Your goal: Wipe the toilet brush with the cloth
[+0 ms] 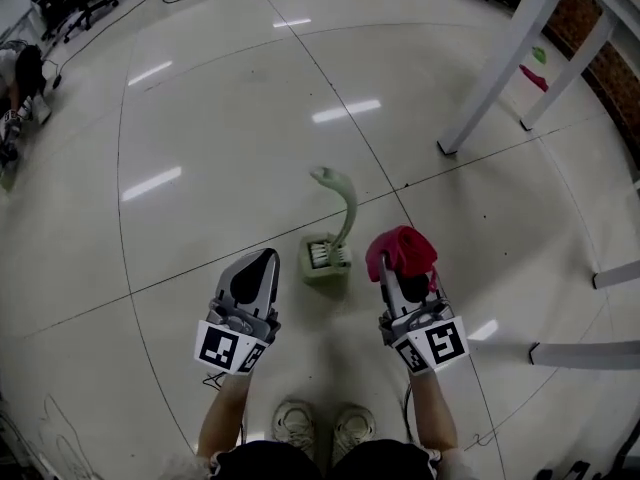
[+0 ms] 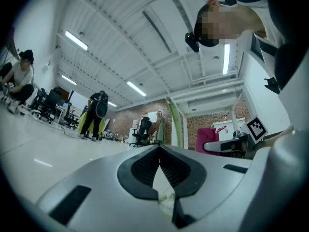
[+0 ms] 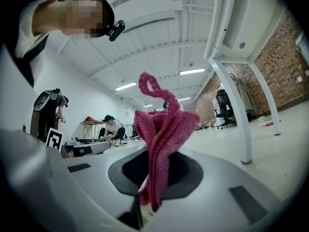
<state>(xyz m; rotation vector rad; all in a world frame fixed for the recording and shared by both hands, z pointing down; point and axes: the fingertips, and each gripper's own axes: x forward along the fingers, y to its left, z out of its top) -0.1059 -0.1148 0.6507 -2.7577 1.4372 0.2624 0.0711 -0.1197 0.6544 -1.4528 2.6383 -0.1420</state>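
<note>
1. Standing on a pale glossy floor (image 1: 200,118), a person holds one gripper in each hand, low in front of their shoes (image 1: 320,428).
2. The left gripper (image 1: 264,260) has its jaws closed together, with nothing between them.
3. The right gripper (image 1: 398,276) has its jaws clamped on a red cloth (image 1: 401,251). The cloth bunches up past the jaw tips and hides them from above.
4. The brush (image 1: 345,203) is pale green with a curved handle. It stands upright in its square holder (image 1: 326,260) on the floor, between the two grippers and a little ahead of them. It is near both and touches neither.
5. Progress, as a judgement:
   - Done: the cloth is already gripped.
   - Not yet begun: the wiping itself, since the cloth is just beside the holder but off the brush.
   - Left to do: most likely take the handle with the empty left gripper, lift or steady the brush, then rub the cloth along it.
6. Count:
   - one brush
   - one holder
   - one cloth
   - two grippers
   - two shoes
   - two slanting white legs (image 1: 500,68) of a frame at the upper right, well apart from the brush
</note>
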